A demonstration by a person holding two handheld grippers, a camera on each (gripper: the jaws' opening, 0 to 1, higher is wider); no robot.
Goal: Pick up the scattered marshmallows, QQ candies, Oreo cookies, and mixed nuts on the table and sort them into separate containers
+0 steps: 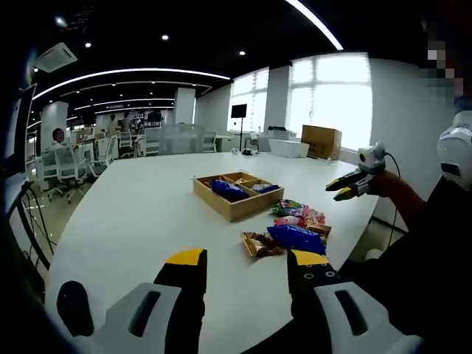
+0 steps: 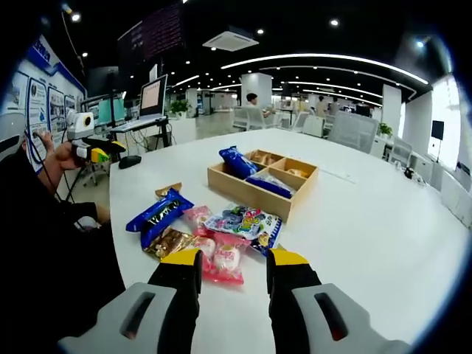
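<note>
Both the right gripper [image 2: 232,269] and left gripper [image 1: 247,269] hover with yellow-tipped jaws parted and empty over the white table [image 2: 383,221], the colourful snack packets [image 2: 214,232] near them mostly unsorted, while the far wooden compartmented tray [image 2: 262,177] already holds a few packets.

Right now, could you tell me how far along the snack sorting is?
Partly done, it seems. The wooden box on the white table already holds a blue packet and other small items. Nothing is in hand: the left claw and right claw are both open and empty. A pile of packets, including a blue one, is left on the table.
</note>
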